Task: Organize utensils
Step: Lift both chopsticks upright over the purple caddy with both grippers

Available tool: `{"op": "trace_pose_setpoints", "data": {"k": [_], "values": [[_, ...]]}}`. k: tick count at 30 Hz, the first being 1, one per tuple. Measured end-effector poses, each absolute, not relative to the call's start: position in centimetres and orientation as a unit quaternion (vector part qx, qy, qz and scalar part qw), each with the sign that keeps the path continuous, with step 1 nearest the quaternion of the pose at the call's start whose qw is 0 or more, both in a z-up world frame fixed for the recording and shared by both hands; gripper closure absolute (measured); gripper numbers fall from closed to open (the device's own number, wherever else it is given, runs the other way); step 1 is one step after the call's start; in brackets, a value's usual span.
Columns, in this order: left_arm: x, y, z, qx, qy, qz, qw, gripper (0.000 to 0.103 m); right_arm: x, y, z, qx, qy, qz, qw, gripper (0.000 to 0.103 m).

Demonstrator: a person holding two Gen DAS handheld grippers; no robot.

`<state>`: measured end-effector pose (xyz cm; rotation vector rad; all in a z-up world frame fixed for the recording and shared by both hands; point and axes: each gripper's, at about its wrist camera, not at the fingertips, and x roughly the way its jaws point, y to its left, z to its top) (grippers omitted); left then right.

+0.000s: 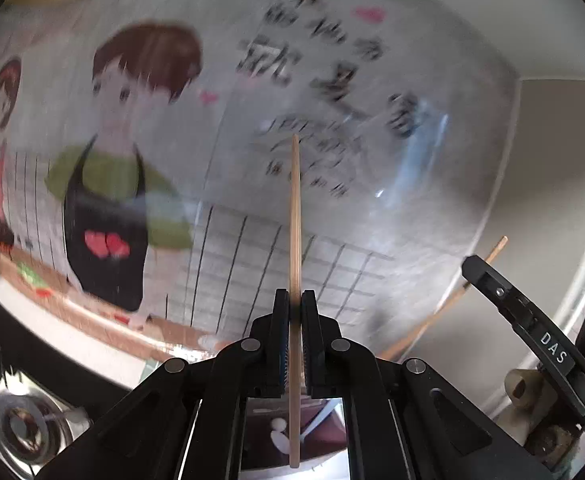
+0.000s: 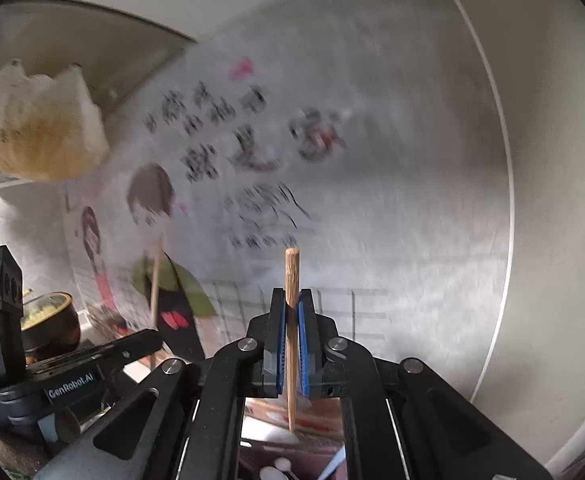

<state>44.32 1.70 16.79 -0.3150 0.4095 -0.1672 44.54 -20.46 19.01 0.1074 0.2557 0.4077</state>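
Both grippers stood raised before a cartoon wall poster (image 1: 132, 160). The left gripper (image 1: 294, 300) had its jaws clamped on one chopstick (image 1: 294, 208); the right gripper (image 2: 291, 300) clamped another chopstick (image 2: 291, 272), both upright.

Motion blur is smearing the cartoon-printed wall sheet (image 1: 140, 152) in both fisheye views, while the black grippers are staying sharp. Soft daylight is glaring off the sheet's glossy surface, and dark vignetting is curving the edges.
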Motion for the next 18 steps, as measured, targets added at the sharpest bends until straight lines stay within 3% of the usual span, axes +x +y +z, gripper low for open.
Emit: {"op": "trace_pose_setpoints", "data": {"k": [6, 18], "values": [[46.2, 1.1, 14.3, -0.166, 0.206, -0.08, 0.961, 0.097, 46.6, -21.2, 17.6, 0.064, 0.156, 0.21, 0.963, 0.098], [46.1, -0.9, 9.9, -0.119, 0.136, -0.024, 0.983, 0.097, 47.6, -20.1, 12.6, 0.032, 0.205, 0.188, 0.96, 0.097]]}}
